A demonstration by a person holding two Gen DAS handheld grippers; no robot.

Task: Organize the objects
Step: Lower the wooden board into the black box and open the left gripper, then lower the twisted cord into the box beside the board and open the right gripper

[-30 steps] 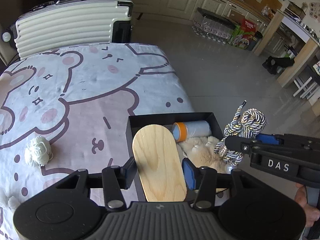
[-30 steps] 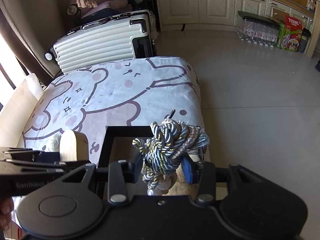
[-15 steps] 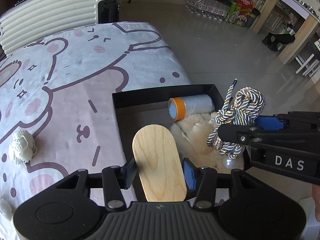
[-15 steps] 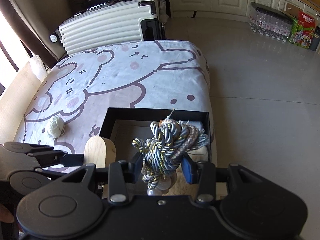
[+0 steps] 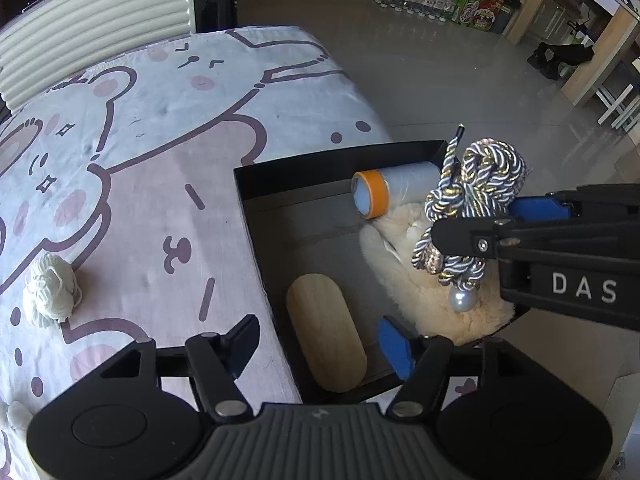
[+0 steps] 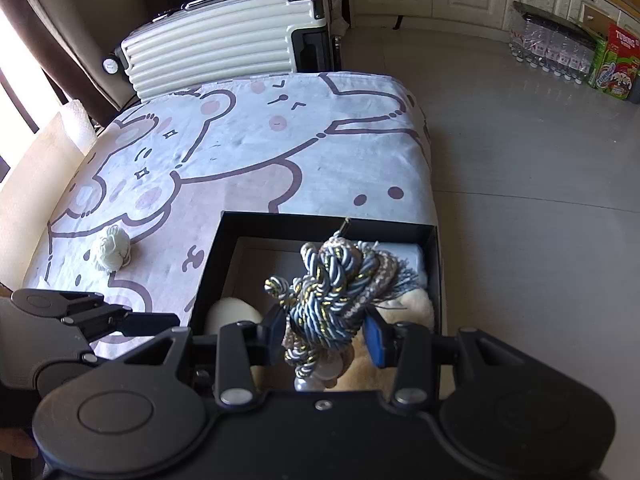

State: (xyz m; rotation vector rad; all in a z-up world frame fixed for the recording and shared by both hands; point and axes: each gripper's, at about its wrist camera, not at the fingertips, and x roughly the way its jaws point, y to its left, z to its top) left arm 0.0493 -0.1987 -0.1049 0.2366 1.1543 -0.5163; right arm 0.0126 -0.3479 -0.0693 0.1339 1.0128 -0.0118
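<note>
Rope bundle [image 6: 336, 292] hangs clamped in the right gripper [image 6: 326, 336] above the black box [image 5: 340, 164], over the cream plush toy [image 5: 436, 292]. The left gripper [image 5: 320, 344] is spread wide, holding nothing — the wooden board [image 5: 326, 344] lies flat in the box. Only the left view shows the orange-capped roll [image 5: 392, 194] clearly; both show the yarn ball [image 6: 110, 254] on the bear-print cloth [image 5: 160, 140].

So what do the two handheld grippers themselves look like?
Both are matte black plastic with blue finger pads. The left gripper has a ribbed grey body and round side discs. The right gripper carries white "DAS" lettering. No cables show.
</note>
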